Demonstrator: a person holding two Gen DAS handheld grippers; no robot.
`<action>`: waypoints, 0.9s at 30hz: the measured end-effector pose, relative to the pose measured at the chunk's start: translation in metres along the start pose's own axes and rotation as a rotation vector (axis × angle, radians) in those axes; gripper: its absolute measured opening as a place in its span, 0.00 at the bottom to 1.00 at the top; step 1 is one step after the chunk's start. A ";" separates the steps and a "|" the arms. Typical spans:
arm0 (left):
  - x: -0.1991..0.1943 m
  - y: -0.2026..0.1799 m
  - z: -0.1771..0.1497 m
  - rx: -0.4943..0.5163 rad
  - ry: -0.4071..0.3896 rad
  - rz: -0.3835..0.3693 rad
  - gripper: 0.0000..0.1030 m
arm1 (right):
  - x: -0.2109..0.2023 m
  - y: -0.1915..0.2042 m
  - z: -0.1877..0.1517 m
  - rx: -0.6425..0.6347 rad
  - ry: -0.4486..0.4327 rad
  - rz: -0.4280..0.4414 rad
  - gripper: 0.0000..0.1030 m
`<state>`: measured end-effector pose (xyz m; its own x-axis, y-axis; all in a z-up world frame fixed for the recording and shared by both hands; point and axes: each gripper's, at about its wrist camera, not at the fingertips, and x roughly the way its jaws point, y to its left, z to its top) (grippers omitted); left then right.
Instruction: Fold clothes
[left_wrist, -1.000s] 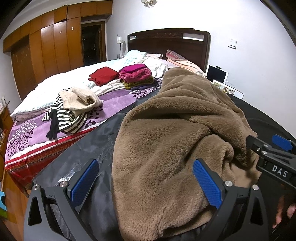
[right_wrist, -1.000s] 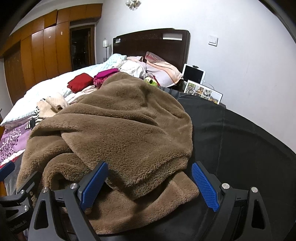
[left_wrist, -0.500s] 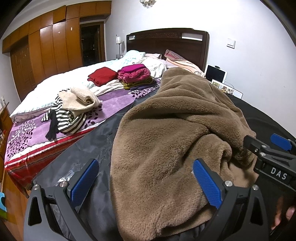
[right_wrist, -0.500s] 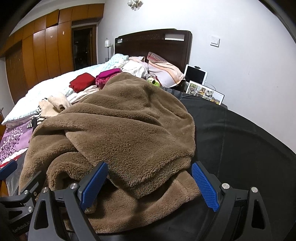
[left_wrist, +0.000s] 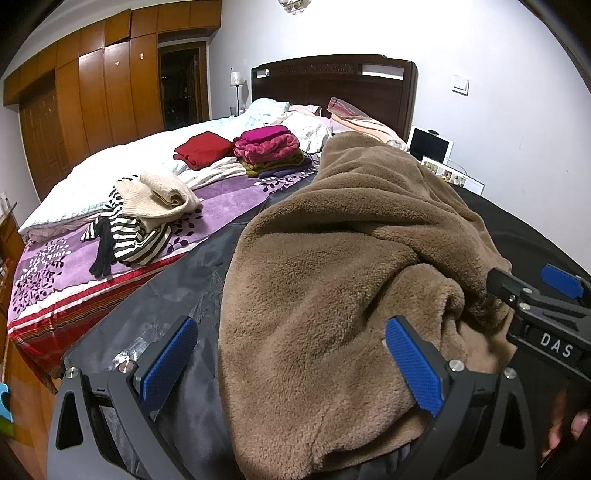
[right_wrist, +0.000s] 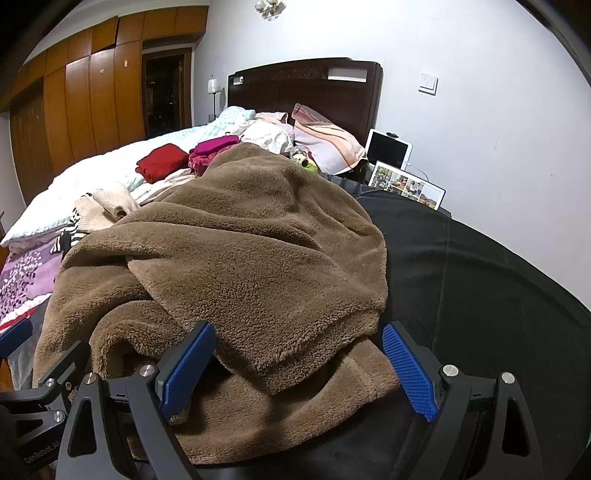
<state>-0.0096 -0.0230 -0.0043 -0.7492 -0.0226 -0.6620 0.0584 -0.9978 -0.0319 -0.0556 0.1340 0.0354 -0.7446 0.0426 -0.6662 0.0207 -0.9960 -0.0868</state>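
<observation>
both the left gripper (left_wrist: 291, 363) and right gripper (right_wrist: 299, 365) hang spread over the near edge of the crumpled brown fleece garment (right_wrist: 251, 258) on the bed's black sheet (right_wrist: 480, 288), seemingly poised to pinch it for folding.

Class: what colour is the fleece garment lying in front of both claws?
Brown fleece garment, clearest in the right wrist view.

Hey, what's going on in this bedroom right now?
A person is folding clothes on a bed with a handheld claw in each hand. Both the left claw and the right claw are open, poised over the near edge of a fluffy brown fleece garment lying rumpled on a dark sheet. Neither grips it. A folded red garment, a pink folded stack and an unfolded cream and striped heap lie further up the bed.
</observation>
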 end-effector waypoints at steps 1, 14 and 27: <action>0.000 0.000 0.000 0.000 0.000 0.000 0.99 | -0.001 0.000 0.000 0.000 -0.002 -0.003 0.91; 0.002 0.000 0.000 -0.002 0.005 -0.002 0.99 | -0.007 -0.003 0.002 0.000 -0.025 -0.028 0.91; 0.004 0.002 -0.002 -0.007 0.011 -0.009 0.99 | -0.005 -0.004 0.002 0.001 -0.023 -0.029 0.91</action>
<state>-0.0113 -0.0245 -0.0080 -0.7426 -0.0127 -0.6696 0.0563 -0.9975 -0.0436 -0.0528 0.1372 0.0403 -0.7600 0.0699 -0.6462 -0.0019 -0.9944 -0.1053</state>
